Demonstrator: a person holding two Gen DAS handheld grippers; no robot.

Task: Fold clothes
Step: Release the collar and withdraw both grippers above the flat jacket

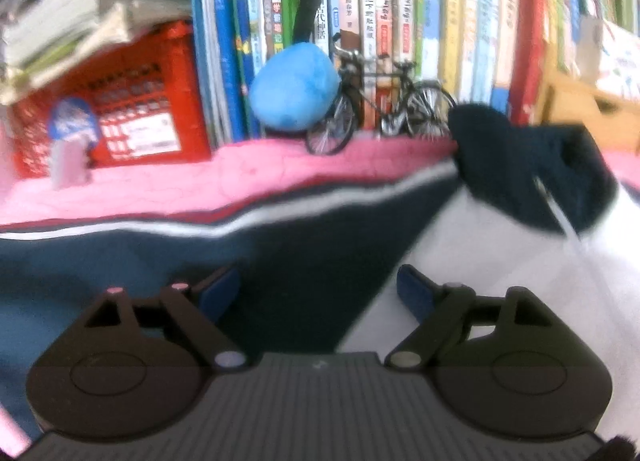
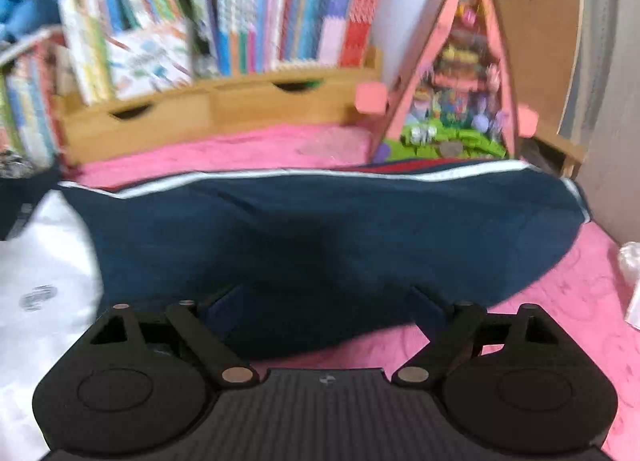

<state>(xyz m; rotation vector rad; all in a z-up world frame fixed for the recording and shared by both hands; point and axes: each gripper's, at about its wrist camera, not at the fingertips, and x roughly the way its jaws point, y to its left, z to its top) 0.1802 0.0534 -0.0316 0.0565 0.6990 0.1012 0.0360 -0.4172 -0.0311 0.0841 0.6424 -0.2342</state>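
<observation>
A navy and white garment lies spread on the pink cover. In the left wrist view its navy sleeve with white and red stripes runs left, the white body lies right, and a dark collar bunches behind. My left gripper is open and empty, low over the navy and white seam. In the right wrist view the other navy sleeve stretches right, with the white body at left. My right gripper is open and empty over the sleeve's near edge.
The pink cover bears everything. Behind stand rows of books, a red crate, a blue plush ball, a model bicycle, a wooden drawer unit and a pink toy house. A white object lies at right.
</observation>
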